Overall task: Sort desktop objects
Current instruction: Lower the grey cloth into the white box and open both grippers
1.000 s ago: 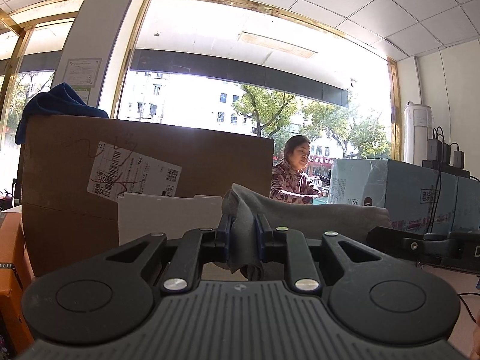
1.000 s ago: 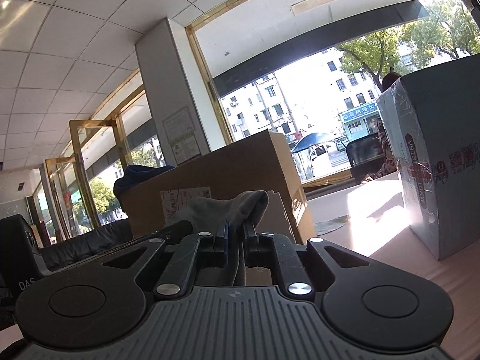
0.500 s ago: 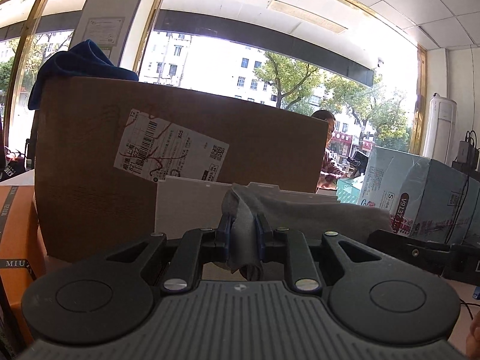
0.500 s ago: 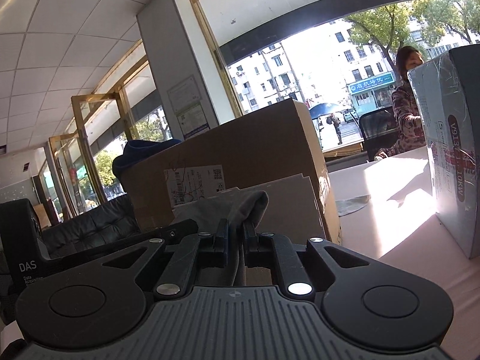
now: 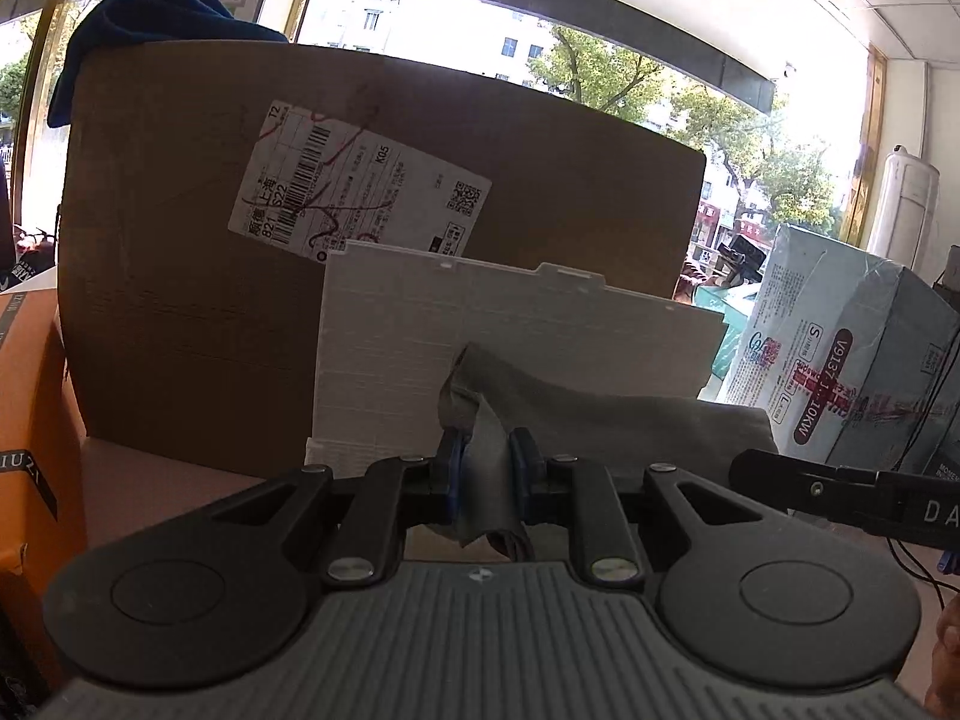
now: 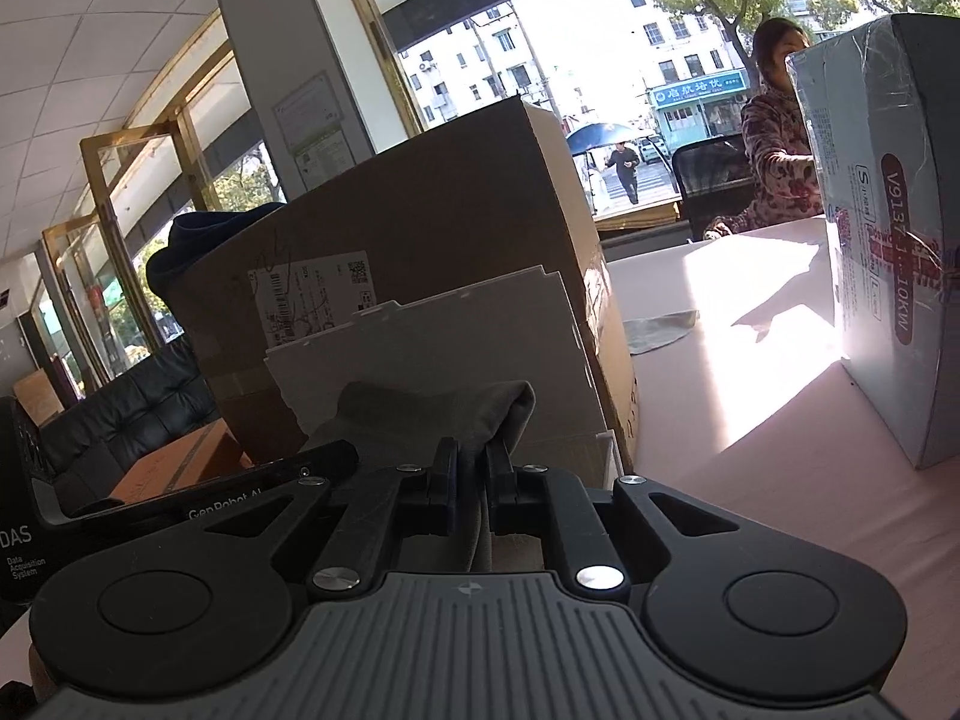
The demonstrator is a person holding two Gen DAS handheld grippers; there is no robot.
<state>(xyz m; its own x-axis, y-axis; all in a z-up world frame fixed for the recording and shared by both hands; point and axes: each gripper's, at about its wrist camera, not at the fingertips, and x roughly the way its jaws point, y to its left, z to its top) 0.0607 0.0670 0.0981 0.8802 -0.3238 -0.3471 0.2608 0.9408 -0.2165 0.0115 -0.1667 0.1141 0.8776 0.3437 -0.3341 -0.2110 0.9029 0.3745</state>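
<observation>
Both grippers held one grey cloth stretched between them above the counter.

The left gripper (image 5: 485,468) was clamped on one end of the grey cloth (image 5: 600,420), and the right gripper (image 6: 471,474) pinched the other end (its fold rising just past the fingers). The cloth hung in front of a white corrugated sheet (image 5: 420,348) leaning on a large cardboard box (image 5: 180,240); a pale blue carton (image 6: 888,240) stood on the counter (image 6: 750,420) to the right.
</observation>
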